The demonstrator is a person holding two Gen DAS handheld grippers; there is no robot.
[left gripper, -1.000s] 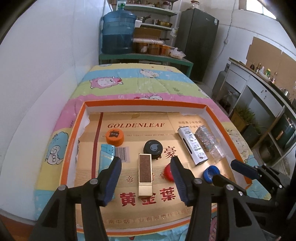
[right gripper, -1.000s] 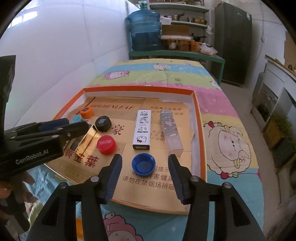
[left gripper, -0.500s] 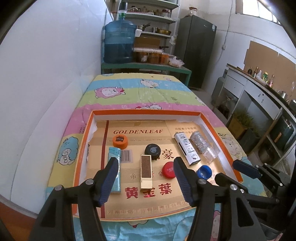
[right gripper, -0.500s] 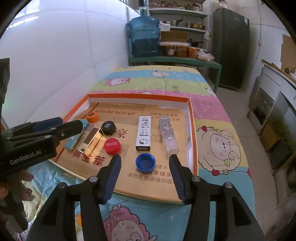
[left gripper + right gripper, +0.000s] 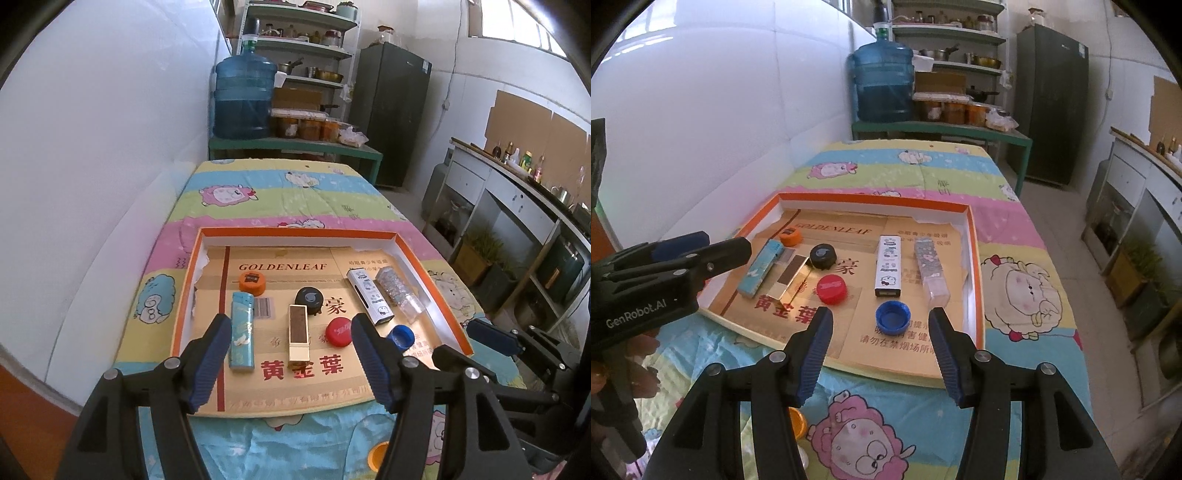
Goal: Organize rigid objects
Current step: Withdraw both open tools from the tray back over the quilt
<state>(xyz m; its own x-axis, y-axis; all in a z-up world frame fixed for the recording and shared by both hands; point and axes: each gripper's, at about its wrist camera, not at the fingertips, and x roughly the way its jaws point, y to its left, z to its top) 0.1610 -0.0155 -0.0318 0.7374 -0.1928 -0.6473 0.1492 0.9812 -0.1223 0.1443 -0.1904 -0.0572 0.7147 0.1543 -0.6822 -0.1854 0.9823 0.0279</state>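
A: The left gripper [image 5: 290,354]?
B: Jaws opening, wide apart, holding nothing. It hangs above the near end of the orange-rimmed tray [image 5: 295,233].
A: The right gripper [image 5: 881,334]?
B: Apart, empty.
A: And the objects?
B: A teal lighter [image 5: 241,330] lies left, a gold lighter [image 5: 298,334] centre, a blue cap [image 5: 892,317] just beyond the right gripper's fingers.
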